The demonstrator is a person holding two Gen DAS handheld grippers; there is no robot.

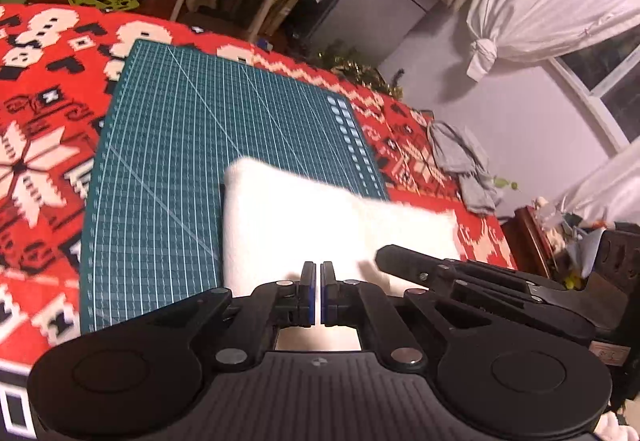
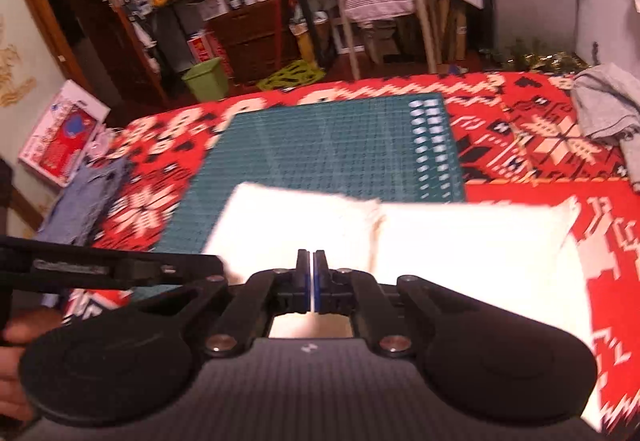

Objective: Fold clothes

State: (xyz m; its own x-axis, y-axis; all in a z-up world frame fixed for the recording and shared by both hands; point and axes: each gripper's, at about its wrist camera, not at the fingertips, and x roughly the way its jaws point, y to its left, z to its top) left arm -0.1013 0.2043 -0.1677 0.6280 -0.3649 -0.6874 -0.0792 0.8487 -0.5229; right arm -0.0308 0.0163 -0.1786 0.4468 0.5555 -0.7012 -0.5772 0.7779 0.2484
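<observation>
With both the left gripper (image 1: 318, 291) and right gripper (image 2: 311, 281) pressed together over the white garment (image 2: 400, 241), neither visibly pinching cloth, any lift risks the fabric slipping and the fold sagging off the cutting mat (image 1: 200, 145)

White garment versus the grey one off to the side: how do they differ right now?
The white garment lies flat in a broad slab, near edge by both grippers; the grey garment sits crumpled in a heap. The white one partly overlaps the green cutting mat; the grey one lies off it, on the red patterned blanket. Both rest on the same bed.
</observation>
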